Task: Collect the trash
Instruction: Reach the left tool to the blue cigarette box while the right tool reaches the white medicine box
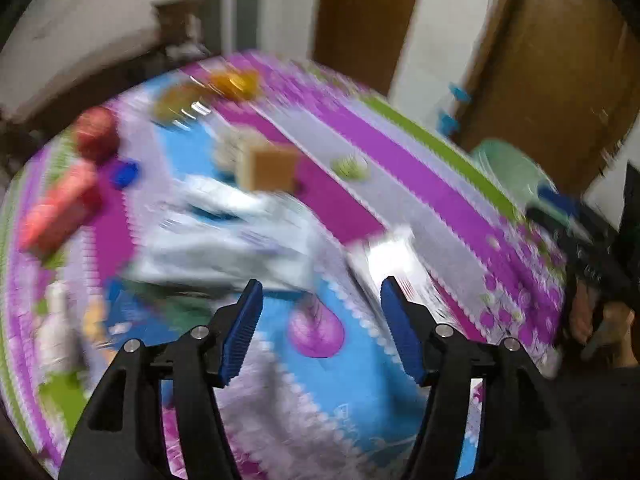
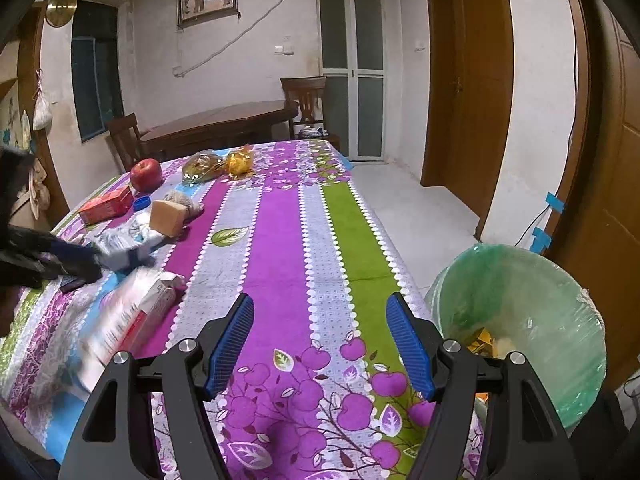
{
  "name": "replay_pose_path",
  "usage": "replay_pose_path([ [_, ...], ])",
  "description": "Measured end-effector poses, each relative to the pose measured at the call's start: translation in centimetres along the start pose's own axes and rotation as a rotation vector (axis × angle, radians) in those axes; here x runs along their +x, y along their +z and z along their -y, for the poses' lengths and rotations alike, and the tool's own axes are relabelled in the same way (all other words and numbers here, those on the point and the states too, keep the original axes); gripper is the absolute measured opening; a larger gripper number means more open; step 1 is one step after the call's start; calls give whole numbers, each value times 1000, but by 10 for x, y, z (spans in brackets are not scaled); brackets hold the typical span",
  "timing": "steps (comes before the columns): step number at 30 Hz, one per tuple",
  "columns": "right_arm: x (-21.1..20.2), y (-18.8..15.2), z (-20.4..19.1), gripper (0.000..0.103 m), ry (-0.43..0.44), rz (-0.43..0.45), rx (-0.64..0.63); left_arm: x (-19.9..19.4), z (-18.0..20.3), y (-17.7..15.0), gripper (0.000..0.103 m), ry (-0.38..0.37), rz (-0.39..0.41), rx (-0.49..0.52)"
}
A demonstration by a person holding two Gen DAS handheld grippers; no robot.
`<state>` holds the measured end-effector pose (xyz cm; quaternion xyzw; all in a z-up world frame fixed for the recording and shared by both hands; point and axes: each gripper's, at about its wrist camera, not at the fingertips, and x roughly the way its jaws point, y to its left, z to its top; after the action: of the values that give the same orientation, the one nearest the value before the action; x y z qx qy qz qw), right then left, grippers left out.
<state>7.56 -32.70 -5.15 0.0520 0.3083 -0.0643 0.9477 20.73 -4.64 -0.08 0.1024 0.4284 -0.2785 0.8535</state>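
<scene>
- Along the table's left edge, much remained uncollected: a red carton point(image 2: 106, 205), a red apple point(image 2: 146, 174), a blue bottle cap point(image 2: 141, 203) and a tan sponge-like block point(image 2: 169, 217) sat grouped together, with two clear bags of yellowish contents point(image 2: 218, 164) near the far edge.
- A crumpled white-and-blue wrapper point(image 2: 124, 246) lay just toward the near side of that group, and a white carton with red print point(image 2: 136, 312) lay on its side closer to the near-left corner; both looked like trash not yet picked up.
- The left gripper point(image 1: 322, 328) hung over the blue patch of the cloth with its jaws standing apart and nothing between them; its view was badly blurred, so whether it touched the wrapper cannot be told.
- The table's middle, from the purple stripes to the green stripe point(image 2: 360, 240), lay bare, leaving open room for carrying things across.
- The right gripper point(image 2: 320, 344) hovered above the near edge, jaws wide and empty.
- Just past the table's right edge stood the bin with a green liner point(image 2: 560, 320), a few yellowish scraps already inside, suggesting the job was begun but far from finished.
- Beyond the bin, the floor ran clear toward the wooden doors point(image 2: 476, 80).
</scene>
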Motion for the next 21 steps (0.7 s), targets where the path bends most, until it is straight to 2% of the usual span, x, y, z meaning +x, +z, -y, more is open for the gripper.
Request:
replay_pose_path([
  [1, 0, -1, -1, 70, 7, -2, -1, -6, -3, -4, 65, 49, 21, -7],
  [3, -1, -1, -4, 70, 30, -6, 2, -25, -24, -11, 73, 263, 74, -57],
  [5, -3, -2, -8, 70, 63, -10, 10, -32, -53, -17, 77, 417, 83, -161],
  [8, -4, -4, -19, 70, 100, -13, -6, -32, -98, -29, 77, 530, 56, -349],
  [10, -4, -6, -28, 70, 112, -16, -28, -31, -112, -41, 77, 550, 34, -443],
  [12, -3, -6, -35, 71, 126, -22, -44, -28, -109, -47, 77, 502, 42, -466],
  [13, -3, -6, -37, 71, 131, -24, -49, -27, -103, -47, 77, 485, 43, -450],
  [17, -2, -5, -44, 71, 152, -28, -54, -3, -78, -44, 78, 524, -5, -368],
  [21, -5, -6, -47, 72, 160, -27, -61, 17, -81, -40, 78, 541, -30, -369],
])
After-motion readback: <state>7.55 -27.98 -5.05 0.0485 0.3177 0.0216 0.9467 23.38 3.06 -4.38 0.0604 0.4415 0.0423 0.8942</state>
